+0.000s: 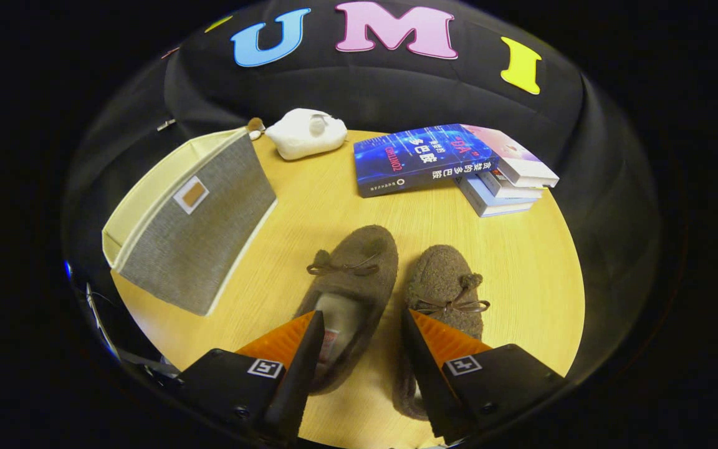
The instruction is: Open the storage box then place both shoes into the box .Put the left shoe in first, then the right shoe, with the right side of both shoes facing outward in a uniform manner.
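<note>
Gripper (362,324) released above two slippers (353,287); storage box (194,215), lid shut, beyond your left finger. Risk: you grab footwear first, leaving nowhere to deposit it.

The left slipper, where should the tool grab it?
Probably by the side wall at its open mouth. The left slipper lies flat on the table, opening up, so the open tool could come down from above, one finger inside, one outside. The toe with the bow looks too wide and soft.
</note>
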Motion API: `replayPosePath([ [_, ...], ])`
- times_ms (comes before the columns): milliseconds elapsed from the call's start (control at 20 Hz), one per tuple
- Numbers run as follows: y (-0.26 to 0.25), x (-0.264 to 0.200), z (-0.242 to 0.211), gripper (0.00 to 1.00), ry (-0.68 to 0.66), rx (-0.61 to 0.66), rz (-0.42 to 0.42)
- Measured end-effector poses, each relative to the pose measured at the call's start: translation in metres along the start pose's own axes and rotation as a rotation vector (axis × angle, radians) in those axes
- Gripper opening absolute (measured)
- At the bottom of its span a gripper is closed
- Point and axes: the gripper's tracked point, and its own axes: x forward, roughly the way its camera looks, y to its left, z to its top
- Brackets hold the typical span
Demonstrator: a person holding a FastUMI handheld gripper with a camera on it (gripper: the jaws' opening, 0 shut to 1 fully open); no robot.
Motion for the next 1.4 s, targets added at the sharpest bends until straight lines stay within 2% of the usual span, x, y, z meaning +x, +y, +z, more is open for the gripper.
replayPosePath([
  [100, -0.002, 0.015, -0.001, 0.76, 0.015, -0.009, -0.021],
  [250, 0.0, 0.034, 0.003, 0.64, 0.011, -0.016, -0.045],
  [450, -0.012, 0.055, 0.002, 0.58, 0.029, -0.005, -0.114],
  [650, -0.022, 0.061, 0.001, 0.34, 0.044, 0.039, -0.161],
  [700, -0.023, 0.062, -0.002, 0.16, 0.051, 0.039, -0.166],
  [750, -0.022, 0.062, 0.0, 0.11, 0.051, 0.041, -0.159],
  [900, -0.017, 0.057, 0.001, 0.05, 0.056, 0.089, -0.116],
  [1100, -0.008, 0.035, 0.022, 0.05, -0.009, 0.134, -0.085],
  [1400, 0.01, -0.027, 0.084, 0.05, -0.14, 0.138, -0.063],
])
